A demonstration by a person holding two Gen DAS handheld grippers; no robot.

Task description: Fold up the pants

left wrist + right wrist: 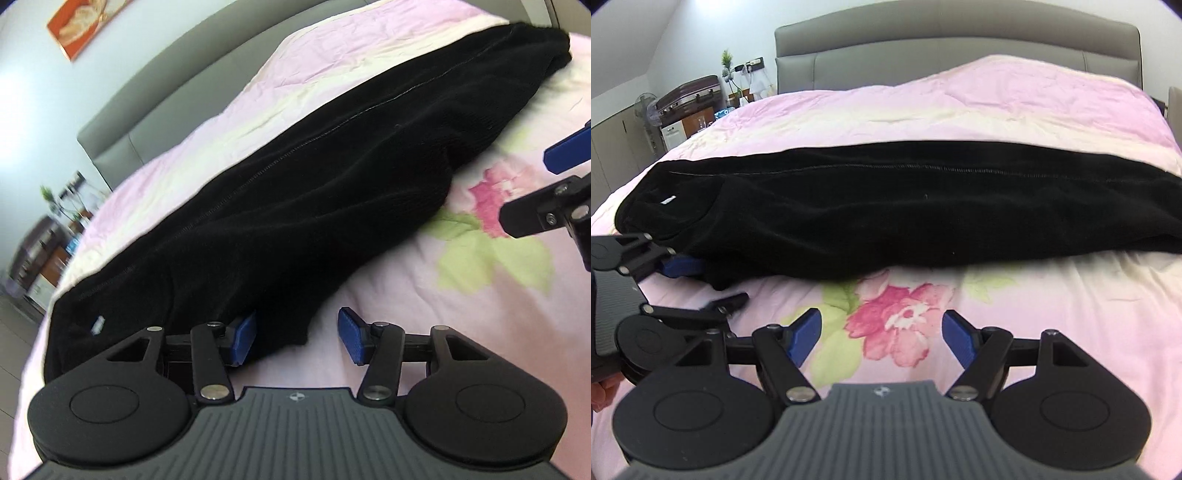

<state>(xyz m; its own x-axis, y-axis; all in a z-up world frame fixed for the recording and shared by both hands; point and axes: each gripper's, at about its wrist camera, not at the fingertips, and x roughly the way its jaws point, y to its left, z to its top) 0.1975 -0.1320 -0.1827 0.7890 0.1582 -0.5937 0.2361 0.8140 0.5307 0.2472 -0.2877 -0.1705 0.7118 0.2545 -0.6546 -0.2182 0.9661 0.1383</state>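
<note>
Black pants (314,177) lie folded lengthwise across the pink bedspread (443,314), waistband with a white tag at the left end. They also show in the right wrist view (886,210). My left gripper (297,341) is open at the near waist corner, with one blue pad (243,339) against the fabric edge and the other on bare bedspread. It shows at the left of the right wrist view (701,282). My right gripper (881,338) is open and empty over the flower print, short of the pants' near edge. Its fingers (565,151) show at the right edge of the left wrist view.
A grey padded headboard (960,48) runs along the far side of the bed. A suitcase (690,94), a fan and a cabinet stand beyond the bed's left corner. A pink flower print (905,317) marks the bedspread in front of the pants.
</note>
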